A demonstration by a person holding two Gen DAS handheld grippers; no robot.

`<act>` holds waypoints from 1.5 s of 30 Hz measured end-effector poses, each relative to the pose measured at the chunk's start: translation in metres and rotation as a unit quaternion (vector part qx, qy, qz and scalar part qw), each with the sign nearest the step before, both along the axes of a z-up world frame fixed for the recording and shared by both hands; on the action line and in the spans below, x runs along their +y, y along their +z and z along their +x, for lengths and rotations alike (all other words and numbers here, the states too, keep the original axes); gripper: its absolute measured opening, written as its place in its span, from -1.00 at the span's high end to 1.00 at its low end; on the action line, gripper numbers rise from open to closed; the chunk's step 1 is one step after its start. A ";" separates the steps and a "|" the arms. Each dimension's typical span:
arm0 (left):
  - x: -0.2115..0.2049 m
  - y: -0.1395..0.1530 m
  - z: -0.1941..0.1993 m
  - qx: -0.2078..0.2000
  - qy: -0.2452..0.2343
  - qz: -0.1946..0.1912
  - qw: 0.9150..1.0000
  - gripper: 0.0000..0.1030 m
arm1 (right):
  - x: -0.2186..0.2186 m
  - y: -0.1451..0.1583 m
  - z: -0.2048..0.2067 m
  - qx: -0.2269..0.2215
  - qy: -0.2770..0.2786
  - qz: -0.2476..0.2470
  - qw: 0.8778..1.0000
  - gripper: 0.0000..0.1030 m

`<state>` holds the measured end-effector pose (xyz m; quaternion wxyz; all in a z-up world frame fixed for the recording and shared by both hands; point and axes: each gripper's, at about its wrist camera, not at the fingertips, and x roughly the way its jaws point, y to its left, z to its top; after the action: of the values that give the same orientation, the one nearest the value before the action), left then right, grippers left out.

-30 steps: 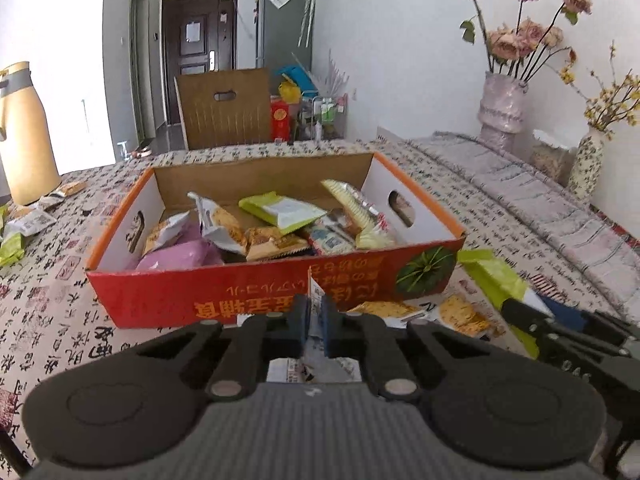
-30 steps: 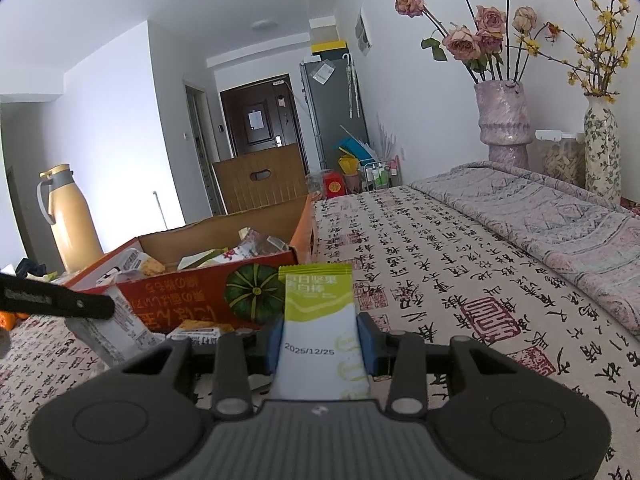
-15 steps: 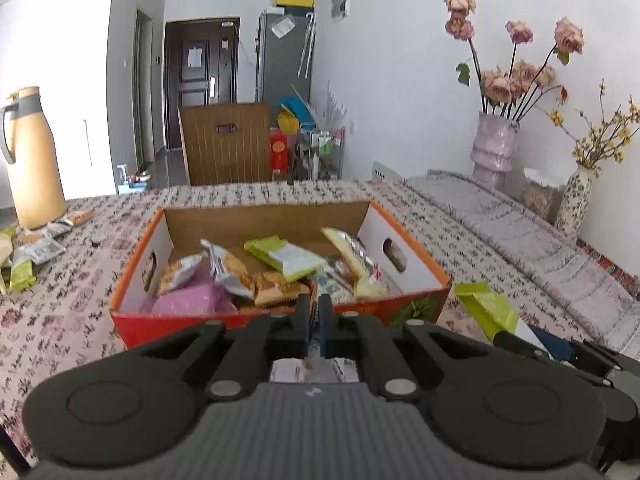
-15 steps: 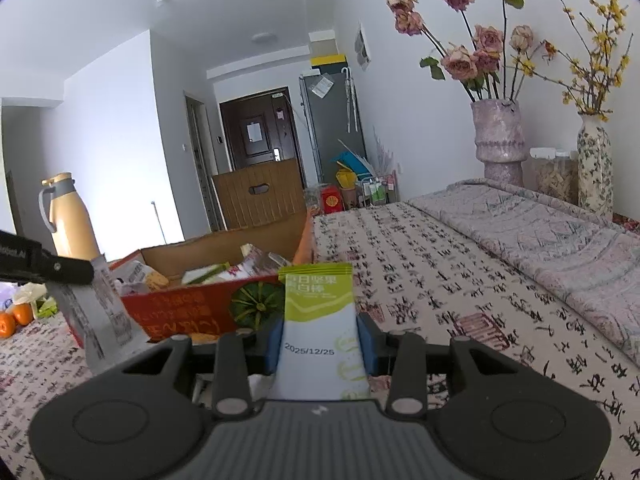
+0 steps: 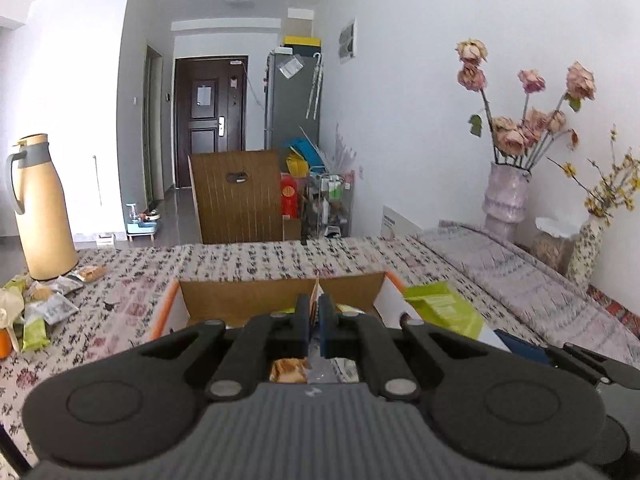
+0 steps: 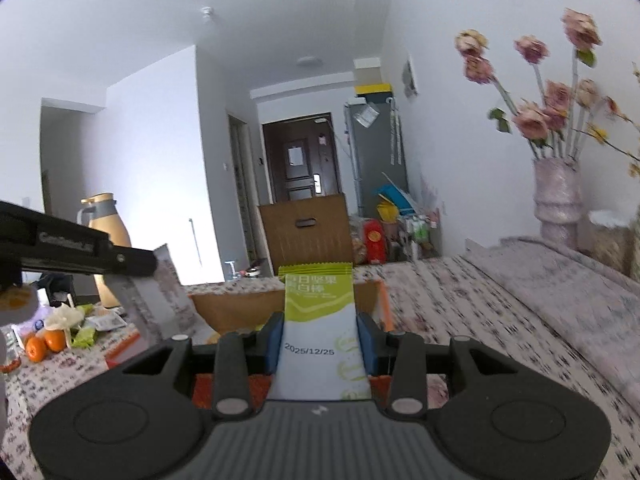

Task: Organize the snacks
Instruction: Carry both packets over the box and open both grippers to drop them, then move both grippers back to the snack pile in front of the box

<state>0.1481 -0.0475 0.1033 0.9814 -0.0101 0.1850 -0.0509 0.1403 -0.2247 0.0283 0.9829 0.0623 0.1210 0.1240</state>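
Left gripper (image 5: 314, 326): jaws pinched together on a thin silvery snack packet (image 6: 160, 300). In the left wrist view only the packet's edge shows between the fingers; the right wrist view shows it hanging down from the left fingertips, off to the left of the frame.

Right gripper (image 6: 322, 338): jaws clamped on the sides of a green-and-white snack bar wrapper (image 6: 320, 320), printed date facing the camera, green end sticking up and forward past the blue pads (image 6: 274, 340). The same wrapper shows at the right of the left wrist view, lying beside the box's right wall.

Orange cardboard box (image 5: 240, 300): sits on the patterned tablecloth (image 5: 248, 260) straight ahead of both grippers, open at the top, brown inside. Its contents are mostly hidden behind the gripper bodies; a bit of biscuit-type packet (image 5: 286, 370) shows under the left fingers. Both held snacks are over or near the box's front edge, clear of the table; can't tell exactly how far inside its outline.

Loose snack packets (image 5: 44, 308) lie at the table's left end by a tan thermos jug (image 5: 40, 212), with oranges (image 6: 44, 344) near them. A vase of dried roses (image 5: 506, 192) stands on the right by the wall. The right view is motion-blurred.
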 end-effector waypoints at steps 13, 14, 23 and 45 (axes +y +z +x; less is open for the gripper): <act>0.026 0.003 0.056 0.006 0.027 -0.011 1.000 0.90 | 0.042 0.015 0.067 0.005 0.013 -0.025 1.000 0.27; 0.028 0.000 0.061 0.009 0.028 -0.012 0.999 0.90 | 0.044 0.014 0.073 0.007 0.012 -0.025 1.000 0.27; 0.046 -0.033 0.092 0.046 0.033 -0.037 0.998 0.90 | 0.048 -0.005 0.106 0.026 0.007 -0.015 1.000 0.27; 0.056 -0.060 0.109 0.082 0.061 -0.048 0.994 0.73 | 0.038 -0.026 0.123 0.066 -0.011 -0.006 0.998 -0.41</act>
<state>0.2570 0.0088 0.0430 0.9626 -0.0723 0.2609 0.0010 0.2633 -0.1863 0.0027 0.9743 0.0661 0.1858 0.1085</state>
